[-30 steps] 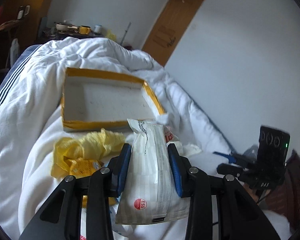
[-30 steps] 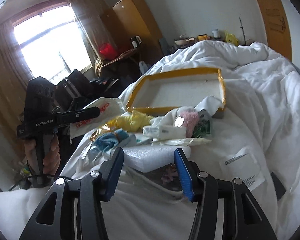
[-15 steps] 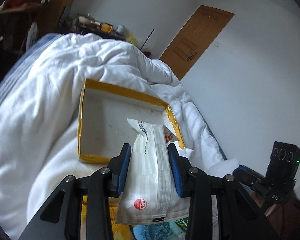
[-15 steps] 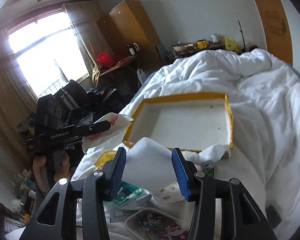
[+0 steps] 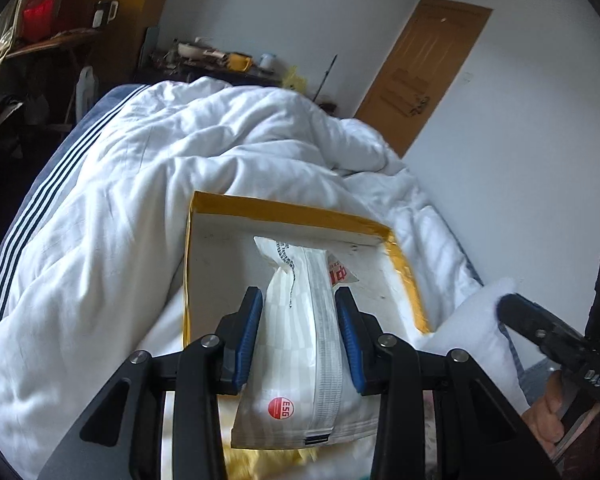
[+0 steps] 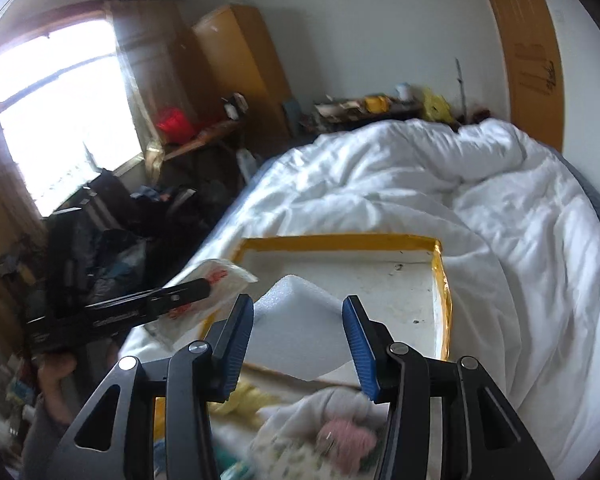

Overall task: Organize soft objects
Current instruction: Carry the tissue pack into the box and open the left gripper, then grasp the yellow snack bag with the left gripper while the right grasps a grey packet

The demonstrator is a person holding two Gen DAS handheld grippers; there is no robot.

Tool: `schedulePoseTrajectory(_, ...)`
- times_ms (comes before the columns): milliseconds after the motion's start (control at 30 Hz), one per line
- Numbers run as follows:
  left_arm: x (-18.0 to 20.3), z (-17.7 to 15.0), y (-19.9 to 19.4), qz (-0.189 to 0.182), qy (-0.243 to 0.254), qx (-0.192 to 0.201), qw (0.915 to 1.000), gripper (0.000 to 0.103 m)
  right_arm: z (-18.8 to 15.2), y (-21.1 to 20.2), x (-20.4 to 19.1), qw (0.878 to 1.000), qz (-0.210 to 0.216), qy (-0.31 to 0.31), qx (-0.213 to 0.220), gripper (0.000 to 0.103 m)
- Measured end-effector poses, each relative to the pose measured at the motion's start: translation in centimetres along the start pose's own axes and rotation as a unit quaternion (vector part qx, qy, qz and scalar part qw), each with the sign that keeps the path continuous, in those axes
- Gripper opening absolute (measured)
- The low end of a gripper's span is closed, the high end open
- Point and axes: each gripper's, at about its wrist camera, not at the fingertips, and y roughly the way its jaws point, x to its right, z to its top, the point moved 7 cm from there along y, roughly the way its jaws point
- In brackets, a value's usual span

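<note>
Left wrist view, left to right: striped blue bed edge [image 5: 40, 184] runs down the left side, then a wide stretch of bare white duvet [image 5: 112, 240], rumpled into ridges toward the far end. The tray [image 5: 288, 210], a shallow white box with yellow-taped rim, lies on the duvet in the middle; its floor is bare and open. Left tool [image 5: 298, 340] is clamped on a white plastic packet [image 5: 304, 352] with a red round mark; both blue pads press its sides, and the packet's top pokes out above the tray's near part. Right of it, a white foam piece [image 5: 476, 332] sits in the right tool [image 5: 540, 332], with a hand partly visible below. The white wall and a wooden door [image 5: 424, 72] close off the right side.

Right wrist view, left to right: bright window [image 6: 56, 120], dark clutter on the floor beside the bed, then the left tool [image 6: 172, 304] with the packet [image 6: 216, 284] just over the tray's left rim [image 6: 236, 256]. Right tool [image 6: 298, 344] has just been closing; the foam piece [image 6: 300, 320] is between the pads, gripped, above the tray's near edge. Below it lie blurred soft things: yellow bag [image 6: 248, 396], white cloth [image 6: 320, 404], pink fluffy item [image 6: 348, 440]. The duvet [image 6: 520, 260] rises high along the tray's right rim, and the far side is bunched too.
</note>
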Motion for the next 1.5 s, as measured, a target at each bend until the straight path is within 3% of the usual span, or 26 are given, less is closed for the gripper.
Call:
schedulePoseTrajectory(333,-2.5,-0.6,4.5,0.038,-0.012,-0.019,0.9990,0.037,-1.3,8.9,5.0,0.992,-0.047,0.068,-0.097,0.050)
schedulePoseTrajectory(467,-2.9,-0.9,5.0,0.041,-0.019,-0.023,0.9987,0.037,-1.7,10.3,6.0,0.991,-0.052,0.076,-0.097,0.052)
schedulePoseTrajectory(533,-2.9,-1.1,5.3,0.040,-0.018,-0.030,0.9986,0.040,-1.8,10.9,6.3,0.989,-0.051,0.091,-0.106,0.052)
schedulePoseTrajectory(567,-2.8,-1.1,5.3,0.042,-0.017,-0.031,0.9985,0.045,-2.0,11.1,6.5,0.988,-0.051,0.096,-0.110,0.053)
schedulePoseTrajectory(600,-2.8,-1.1,5.2,0.044,-0.017,-0.029,0.9985,0.057,-2.1,11.3,6.6,0.987,-0.055,0.096,-0.113,0.053)
schedulePoseTrajectory(667,-2.7,-0.9,4.9,0.048,-0.015,-0.022,0.9985,0.069,-2.2,10.9,6.4,0.988,-0.049,0.095,-0.110,0.055)
schedulePoseTrajectory(833,-1.8,-1.1,2.4,0.027,-0.008,-0.017,0.9995,0.070,-1.8,7.1,4.2,0.993,-0.003,0.082,-0.084,0.062)
schedulePoseTrajectory(900,-1.2,-1.3,-0.1,0.017,0.000,-0.003,0.9998,0.071,-2.0,3.9,2.3,0.996,0.024,0.057,-0.067,0.074)
schedulePoseTrajectory(1000,-0.1,-2.7,-4.5,-0.005,0.015,0.024,0.9996,0.084,-3.9,-1.1,-0.9,0.996,0.065,0.019,-0.050,0.078)
schedulePoseTrajectory(1133,-0.3,-7.5,-8.7,-0.018,0.021,0.028,0.9992,0.087,-9.0,-6.2,-3.1,0.995,0.085,-0.017,-0.041,0.080)
schedulePoseTrajectory(1267,-2.2,-11.7,-7.8,-0.045,-0.019,-0.019,0.9986,0.087,-13.7,-7.5,-1.7,0.994,0.091,0.018,-0.051,0.080)
schedulePoseTrajectory(1333,-2.8,-12.0,-6.2,-0.034,-0.025,-0.042,0.9982,0.087,-14.6,-6.7,-1.1,0.992,0.099,0.042,-0.067,0.080)
schedulePoseTrajectory(1500,-2.0,-11.7,-6.5,-0.043,-0.021,-0.032,0.9984,0.087,-14.6,-5.6,-1.9,0.990,0.106,0.030,-0.084,0.080)
